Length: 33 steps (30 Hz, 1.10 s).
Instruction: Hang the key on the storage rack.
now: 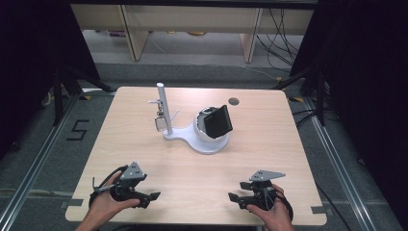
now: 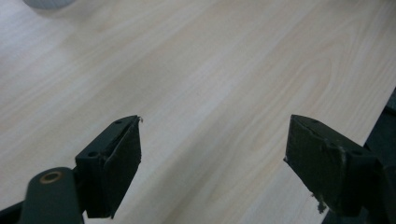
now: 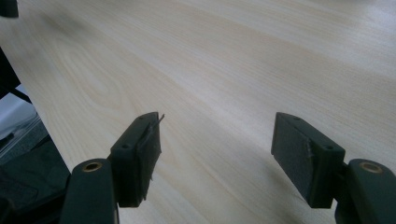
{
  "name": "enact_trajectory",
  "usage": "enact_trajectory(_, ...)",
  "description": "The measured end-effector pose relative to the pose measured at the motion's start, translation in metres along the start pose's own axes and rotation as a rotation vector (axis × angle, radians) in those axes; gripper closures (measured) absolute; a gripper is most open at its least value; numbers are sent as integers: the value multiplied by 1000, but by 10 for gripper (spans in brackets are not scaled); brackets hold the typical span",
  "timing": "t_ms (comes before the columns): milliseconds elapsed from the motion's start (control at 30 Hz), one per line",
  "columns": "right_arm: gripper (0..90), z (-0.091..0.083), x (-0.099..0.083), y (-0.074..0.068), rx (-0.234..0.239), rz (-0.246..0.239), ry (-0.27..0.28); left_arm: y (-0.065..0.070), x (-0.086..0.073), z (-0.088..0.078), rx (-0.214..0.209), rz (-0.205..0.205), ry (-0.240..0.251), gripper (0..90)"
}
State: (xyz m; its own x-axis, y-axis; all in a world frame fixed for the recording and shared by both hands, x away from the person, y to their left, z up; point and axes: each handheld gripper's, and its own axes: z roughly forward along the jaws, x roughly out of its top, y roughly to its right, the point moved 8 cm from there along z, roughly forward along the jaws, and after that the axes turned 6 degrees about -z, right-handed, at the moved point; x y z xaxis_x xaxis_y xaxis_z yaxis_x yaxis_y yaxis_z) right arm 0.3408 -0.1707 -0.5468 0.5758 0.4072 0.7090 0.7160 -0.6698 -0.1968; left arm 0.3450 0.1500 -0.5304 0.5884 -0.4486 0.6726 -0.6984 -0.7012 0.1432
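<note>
Grippers low at the near edge of the table [image 1: 144, 159], both spread wide and empty: left gripper [image 1: 153, 196] and right gripper [image 1: 233, 197], tips facing each other, bare wood between the jaws in both gripper views. Farther off, mid-table, well apart from both: white stand [image 1: 202, 142] with upright post [image 1: 163, 108], small clip-like part [image 1: 159, 120] hanging beside it, black phone-like slab [image 1: 218, 120] tilted in the round cradle. Likely risk: knocking the post or tipping the slab out on a hasty, off-centre approach.
</note>
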Motion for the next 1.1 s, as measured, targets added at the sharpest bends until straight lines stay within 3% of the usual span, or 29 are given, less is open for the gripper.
enact_trajectory(200,330,0,1,-2,6,2,9,7,-16,6,12,2,5,166)
enact_trajectory(333,318,1,2,-5,28,18,21,11,-20,4,22,-13,58,163)
enact_trajectory(433,291,0,2,-1,-3,-10,31,14,-28,2,15,-26,81,163)
enact_trajectory(467,290,-1,3,-3,6,22,35,14,-31,2,13,-30,78,163)
enact_trajectory(567,261,1,5,0,6,-8,59,17,-38,1,13,-56,105,162)
enact_trajectory(600,262,1,4,0,2,-7,50,16,-41,1,30,-49,99,162)
enact_trajectory(733,261,1,5,0,-6,-23,64,21,-53,0,34,-23,55,162)
enact_trajectory(833,257,1,5,2,-17,-24,70,20,-57,-1,59,33,20,162)
enact_trajectory(867,256,1,4,0,-19,7,50,22,-56,0,45,25,38,162)
enact_trajectory(900,256,3,5,2,-15,-24,61,22,-55,2,46,6,47,162)
enact_trajectory(933,256,3,5,2,-15,-24,61,23,-54,3,36,2,50,162)
enact_trajectory(967,256,3,4,1,-4,-19,56,23,-55,4,44,4,35,162)
enact_trajectory(1000,256,2,4,-4,2,20,55,22,-56,3,46,25,20,162)
enact_trajectory(1033,256,3,4,-4,3,18,55,23,-56,4,42,26,23,162)
enact_trajectory(1067,255,3,5,1,-17,-39,59,24,-56,5,38,22,26,162)
enact_trajectory(1100,253,3,5,2,-21,-44,56,24,-55,5,30,29,28,162)
